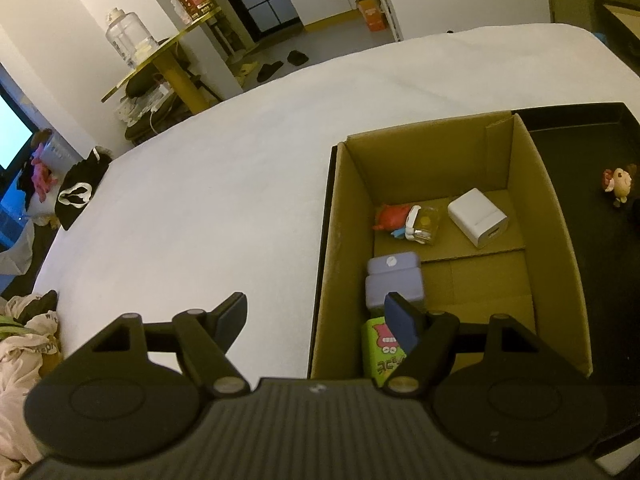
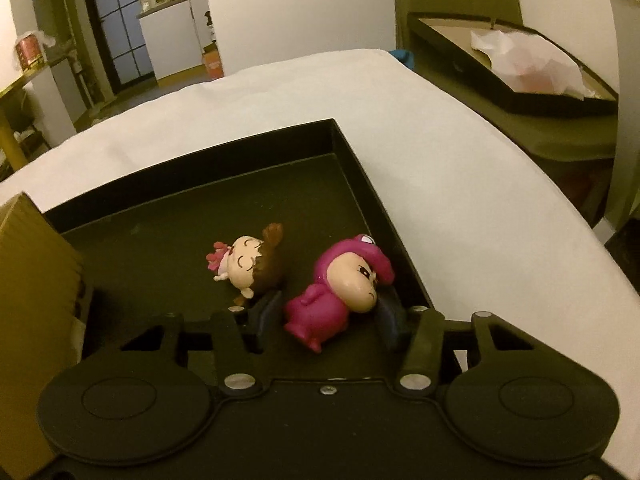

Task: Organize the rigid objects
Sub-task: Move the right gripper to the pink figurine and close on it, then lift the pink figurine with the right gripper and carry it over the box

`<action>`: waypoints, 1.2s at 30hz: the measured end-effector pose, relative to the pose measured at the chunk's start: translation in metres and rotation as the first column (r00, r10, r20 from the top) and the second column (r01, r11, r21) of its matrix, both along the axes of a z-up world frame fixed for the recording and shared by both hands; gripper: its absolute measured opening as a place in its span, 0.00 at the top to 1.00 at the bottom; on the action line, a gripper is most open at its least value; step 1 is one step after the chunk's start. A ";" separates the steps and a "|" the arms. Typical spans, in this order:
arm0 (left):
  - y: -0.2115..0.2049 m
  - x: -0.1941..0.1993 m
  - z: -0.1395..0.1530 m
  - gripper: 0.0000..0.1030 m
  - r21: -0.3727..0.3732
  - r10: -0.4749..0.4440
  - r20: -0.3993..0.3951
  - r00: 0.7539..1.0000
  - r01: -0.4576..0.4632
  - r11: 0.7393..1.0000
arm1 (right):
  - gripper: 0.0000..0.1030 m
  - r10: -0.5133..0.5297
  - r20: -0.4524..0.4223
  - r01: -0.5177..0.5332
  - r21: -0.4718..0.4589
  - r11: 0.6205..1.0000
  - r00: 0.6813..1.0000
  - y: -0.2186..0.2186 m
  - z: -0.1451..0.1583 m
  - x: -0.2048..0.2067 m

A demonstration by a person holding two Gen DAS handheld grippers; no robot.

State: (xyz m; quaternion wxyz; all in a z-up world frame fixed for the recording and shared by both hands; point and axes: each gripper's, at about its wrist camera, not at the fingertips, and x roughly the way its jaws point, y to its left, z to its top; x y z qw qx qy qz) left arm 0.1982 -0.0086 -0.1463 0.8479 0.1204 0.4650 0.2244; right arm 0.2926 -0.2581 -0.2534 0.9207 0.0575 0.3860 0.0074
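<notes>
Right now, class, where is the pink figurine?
In the right wrist view, the pink figurine lies in the black tray between the right tool's fingers, just right of the brown-haired doll.

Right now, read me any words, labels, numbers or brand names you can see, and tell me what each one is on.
No text is fully legible.
Green box in the cardboard box: printed characters below a cartoon face, partly hidden by the left gripper, unreadable.
Red tin on the yellow side table: label print too small and blurred.
Orange carton on the floor: markings too blurred.
Pink figurine between the right gripper fingers: no text.
</notes>
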 end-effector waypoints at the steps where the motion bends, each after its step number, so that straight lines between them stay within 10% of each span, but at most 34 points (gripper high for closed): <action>1: 0.001 -0.001 0.000 0.28 -0.005 0.002 0.003 1.000 -0.002 1.000 | 0.52 0.005 -0.001 -0.005 -0.006 1.000 1.000 0.001 0.000 0.000; 36: 0.027 -0.014 0.007 0.28 -0.169 0.030 0.116 0.993 -0.010 0.986 | 0.52 0.104 0.053 -0.103 -0.028 0.994 0.993 0.030 0.058 -0.048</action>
